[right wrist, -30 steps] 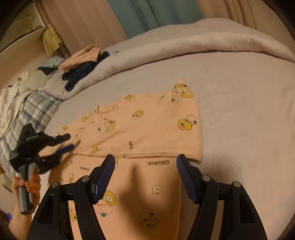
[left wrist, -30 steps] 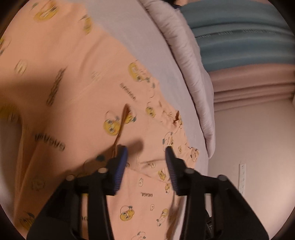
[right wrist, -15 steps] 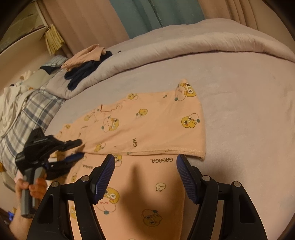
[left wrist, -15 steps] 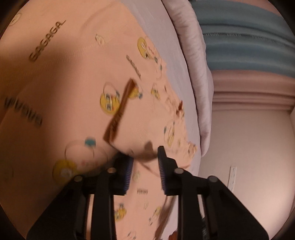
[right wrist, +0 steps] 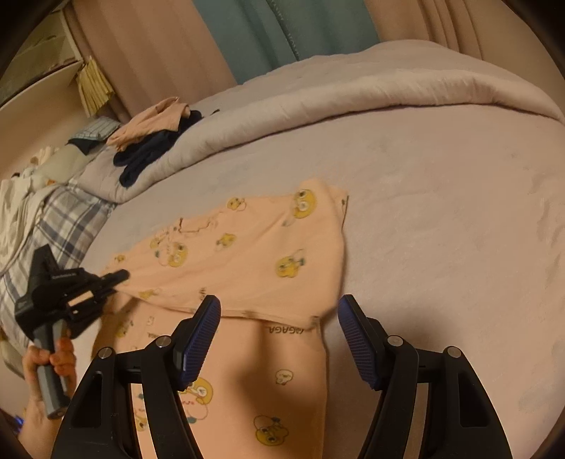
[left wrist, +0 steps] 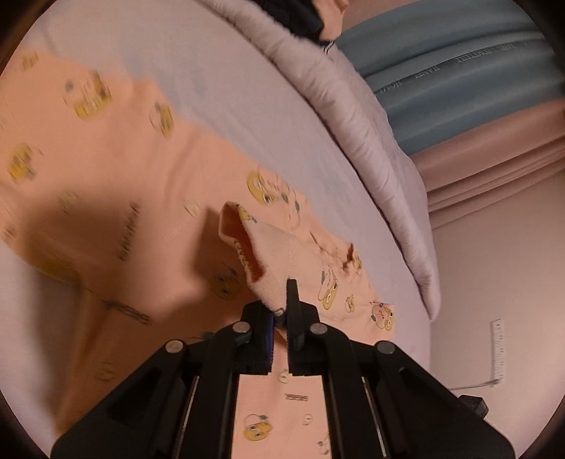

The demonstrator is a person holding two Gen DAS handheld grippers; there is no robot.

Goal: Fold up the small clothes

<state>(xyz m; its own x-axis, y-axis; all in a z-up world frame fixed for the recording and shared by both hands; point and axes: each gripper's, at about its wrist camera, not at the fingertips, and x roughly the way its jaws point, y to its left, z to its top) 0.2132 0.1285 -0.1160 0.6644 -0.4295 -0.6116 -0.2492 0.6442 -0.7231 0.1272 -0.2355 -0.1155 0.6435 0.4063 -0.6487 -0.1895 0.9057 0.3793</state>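
Note:
A peach garment printed with yellow cartoon chicks lies spread on the grey bed. My left gripper is shut on a pinched fold of that peach garment, lifting its edge off the bed. The right wrist view shows the same left gripper at the garment's left edge, held in a person's hand. Over the near part of the cloth my right gripper stands open, nothing between its blue pads.
A rolled grey duvet runs along the far side of the bed. A pile of dark and peach clothes rests on it, with plaid bedding at left. Curtains hang behind. Bare bed surface lies to the right of the garment.
The left gripper's jaws closed on the garment's edge and rose with it, so a fold now stands up from the bed. The cloth shifted slightly. The right gripper kept still.

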